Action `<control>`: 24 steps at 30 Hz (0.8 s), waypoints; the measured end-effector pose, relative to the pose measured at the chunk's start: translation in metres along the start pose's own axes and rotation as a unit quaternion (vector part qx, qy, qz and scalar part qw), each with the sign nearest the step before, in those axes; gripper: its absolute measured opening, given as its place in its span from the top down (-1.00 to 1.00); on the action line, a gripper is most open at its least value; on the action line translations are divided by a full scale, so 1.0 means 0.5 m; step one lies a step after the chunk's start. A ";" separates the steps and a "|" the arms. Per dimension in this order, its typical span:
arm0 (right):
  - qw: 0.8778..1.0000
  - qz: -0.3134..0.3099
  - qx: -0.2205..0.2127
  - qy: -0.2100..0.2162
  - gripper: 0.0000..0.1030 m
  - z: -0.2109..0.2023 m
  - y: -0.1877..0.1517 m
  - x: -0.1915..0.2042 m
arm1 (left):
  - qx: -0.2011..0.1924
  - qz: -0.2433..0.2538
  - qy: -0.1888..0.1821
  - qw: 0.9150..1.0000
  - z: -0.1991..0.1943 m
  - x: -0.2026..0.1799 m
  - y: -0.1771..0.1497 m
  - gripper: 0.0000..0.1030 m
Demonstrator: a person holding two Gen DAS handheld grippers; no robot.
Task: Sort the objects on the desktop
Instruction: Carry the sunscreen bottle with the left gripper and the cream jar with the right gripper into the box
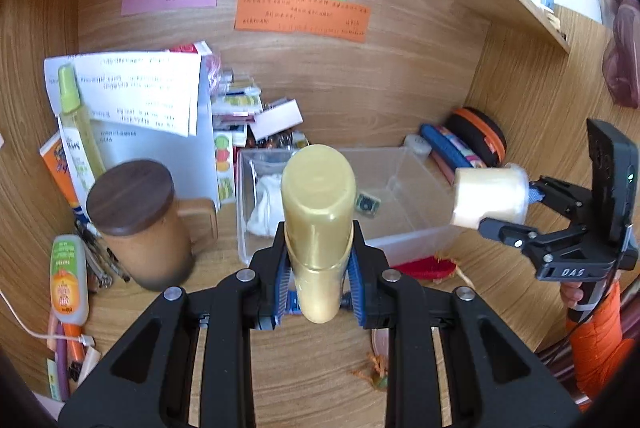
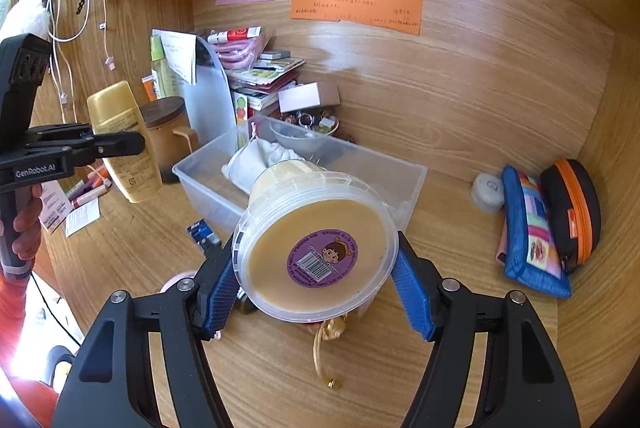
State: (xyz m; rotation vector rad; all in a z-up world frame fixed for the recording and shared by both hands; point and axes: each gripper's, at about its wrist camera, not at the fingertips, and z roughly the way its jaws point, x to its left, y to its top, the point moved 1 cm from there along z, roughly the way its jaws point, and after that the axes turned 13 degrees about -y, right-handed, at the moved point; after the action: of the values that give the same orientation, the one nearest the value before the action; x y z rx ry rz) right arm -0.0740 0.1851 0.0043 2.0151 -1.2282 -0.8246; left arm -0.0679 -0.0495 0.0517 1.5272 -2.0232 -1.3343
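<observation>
Black grippers, blue ribbed fingers (image 2: pixel 412 292), silver screws, orange sleeves.

Left gripper (image 1: pixel 319 264) clamped on gold bottle (image 1: pixel 318 212) above clear plastic bin (image 1: pixel 404 232); right gripper (image 1: pixel 516 212) gripping cream tub (image 1: pixel 490 198).

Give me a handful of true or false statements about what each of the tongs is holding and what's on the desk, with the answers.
1. The left tongs grip a gold plastic bottle. True.
2. The right tongs are empty. False: they grip a round cream-filled plastic tub.
3. The clear plastic bin has a white cloth in it. True.
4. The brown mug stands uncovered. False: a dark wooden lid sits on it.
5. Three coloured notes are on the back wall. True.
</observation>
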 end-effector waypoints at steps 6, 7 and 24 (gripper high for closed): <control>1.000 -0.004 0.003 0.007 -0.29 0.033 0.024 -0.001 | -0.009 0.005 0.000 1.000 0.010 0.003 0.037 0.51; 1.000 -0.005 0.003 0.009 -0.29 0.038 0.028 -0.001 | -0.008 0.006 0.001 1.000 0.013 0.004 0.040 0.51; 0.999 -0.027 0.038 0.027 -0.29 0.159 0.064 0.017 | 0.032 -0.007 -0.009 0.999 0.122 0.062 0.061 0.51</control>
State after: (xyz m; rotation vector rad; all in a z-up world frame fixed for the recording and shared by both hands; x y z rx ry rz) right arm -0.1491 0.1504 -0.0204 2.1268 -1.1956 -0.7548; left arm -0.1409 -0.0455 0.0340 1.5645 -2.0884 -1.3057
